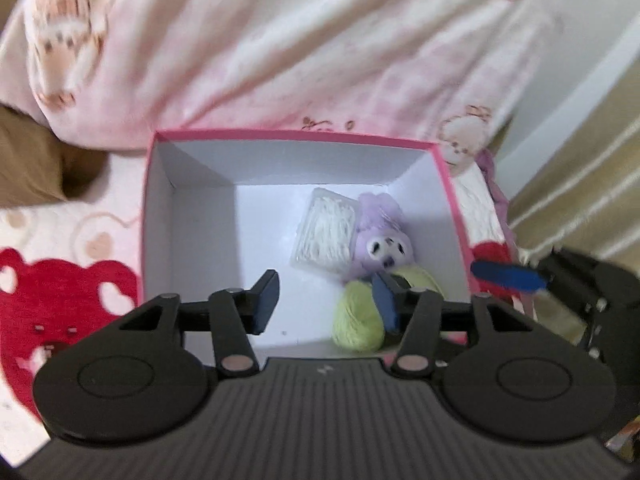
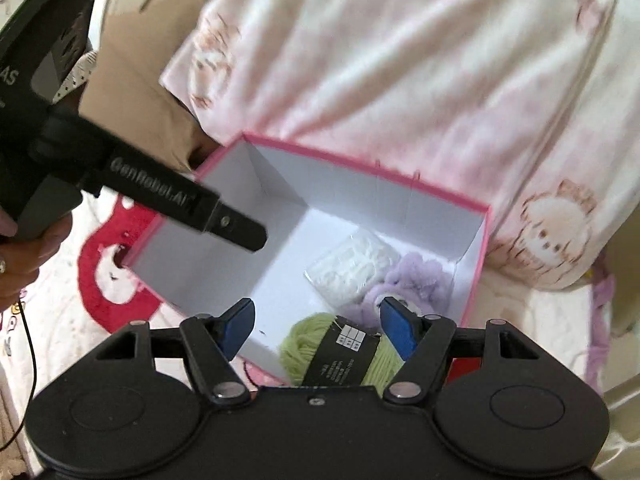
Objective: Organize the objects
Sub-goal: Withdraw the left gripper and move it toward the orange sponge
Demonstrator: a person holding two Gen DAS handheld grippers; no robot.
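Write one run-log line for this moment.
left tool: open, empty | right tool: open, empty | pink box: yarn, purple plush, white packet

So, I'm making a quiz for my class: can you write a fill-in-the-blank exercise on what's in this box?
1. The box has a rim coloured ____.
2. The ball of yarn in the box is ____ in colour.
3. The purple plush toy lies ____ the box.
4. Nothing is held between the left tongs; they stand ____.

Missing words: pink; green; inside; open
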